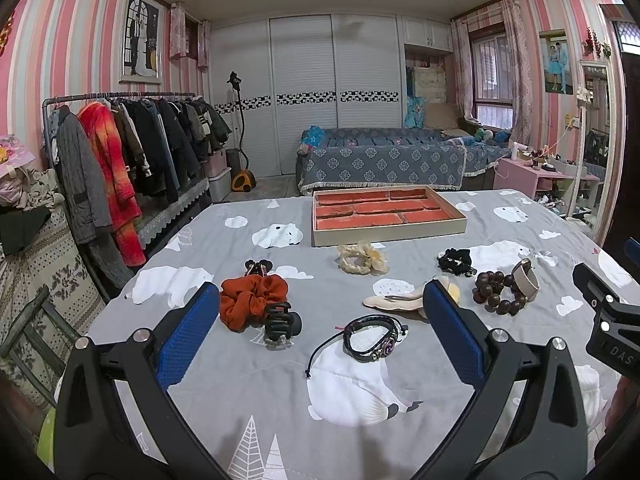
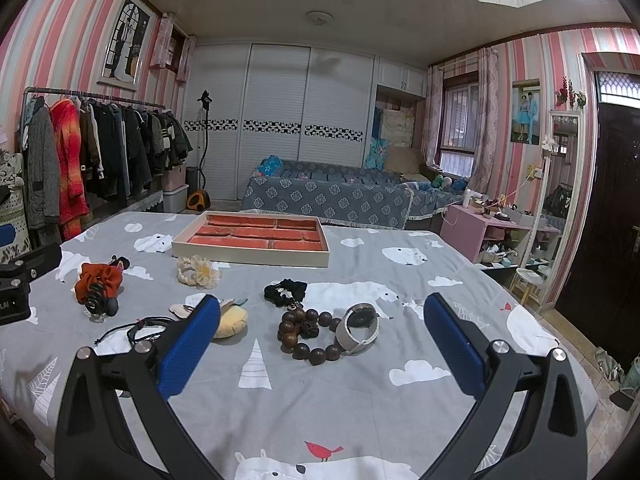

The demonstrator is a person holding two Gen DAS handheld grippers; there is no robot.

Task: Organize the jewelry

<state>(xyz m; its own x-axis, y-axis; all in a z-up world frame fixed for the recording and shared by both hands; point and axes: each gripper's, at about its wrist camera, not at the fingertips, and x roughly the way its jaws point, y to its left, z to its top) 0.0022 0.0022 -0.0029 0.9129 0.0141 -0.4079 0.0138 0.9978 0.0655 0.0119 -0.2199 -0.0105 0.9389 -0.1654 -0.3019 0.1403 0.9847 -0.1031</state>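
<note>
Left gripper (image 1: 320, 320): spread wide, blue-padded fingers (image 1: 188, 334) holding nothing, touching nothing, raised above the grey bear-print bedspread (image 1: 240, 392). Between the fingers in the left wrist view: black cord bracelet with purple swirl charm (image 1: 371, 338), lying flat, long axis left to right, loose cord tail trailing toward the near left. Just left of it: black plastic claw clip (image 1: 283, 324), touching the rust-orange fabric scrunchie (image 1: 252, 298).

Right gripper (image 2: 322, 338): likewise spread wide, empty, clear of the bedspread. Framed between its fingers: dark brown wooden bead bracelet (image 2: 308, 334), lying flat, touching the beige-strapped wristwatch (image 2: 358, 328) on its right; watch on its side, strap curled in a loop. Just beyond the beads: black scrunchie (image 2: 285, 291). Beside the left finger: yellow round plush clip (image 2: 230, 320).

Farther out, mid-bed: cream frilled scrunchie (image 2: 199, 272). Behind it: shallow beige tray with orange-red velvet compartments (image 2: 252, 256), long axis left to right, compartments unfilled. Beyond the bed: clothes rack (image 1: 120, 152) at left, blue patterned sofa (image 1: 380, 160) at centre.
</note>
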